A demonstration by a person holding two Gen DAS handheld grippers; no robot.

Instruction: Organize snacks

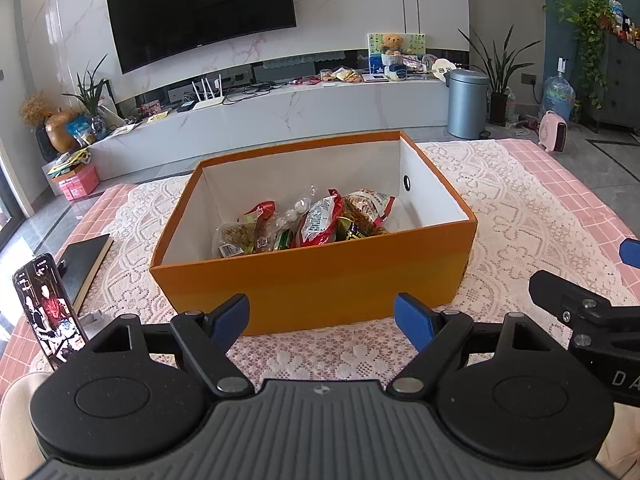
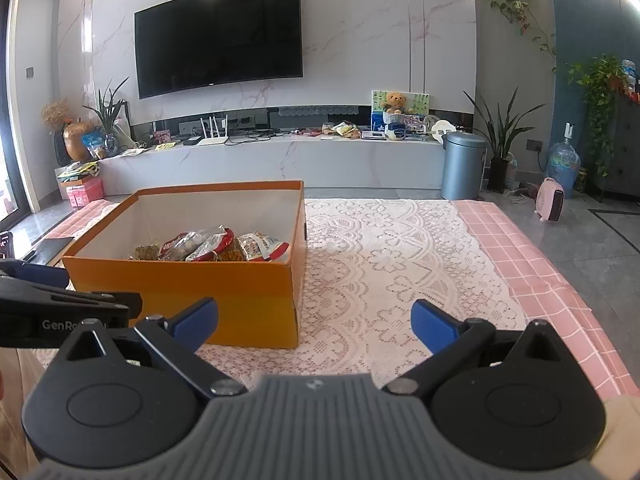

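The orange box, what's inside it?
The orange box holds a pile of snack packets, some red, some clear. Whatever lies under the pile is hidden, and the near wall hides part of the floor.

Both views are bright and sharp. Daylight enters from a window [image 2: 10, 120] on the left, and ceiling spots reflect on the television [image 2: 218, 36]. The orange box [image 2: 184, 292] casts a soft shadow. Fisheye distortion bends the edges, with dark corners.

The orange box [image 1: 312, 280] near wall hides the lower snack packets [image 1: 320, 224] (labels unreadable).
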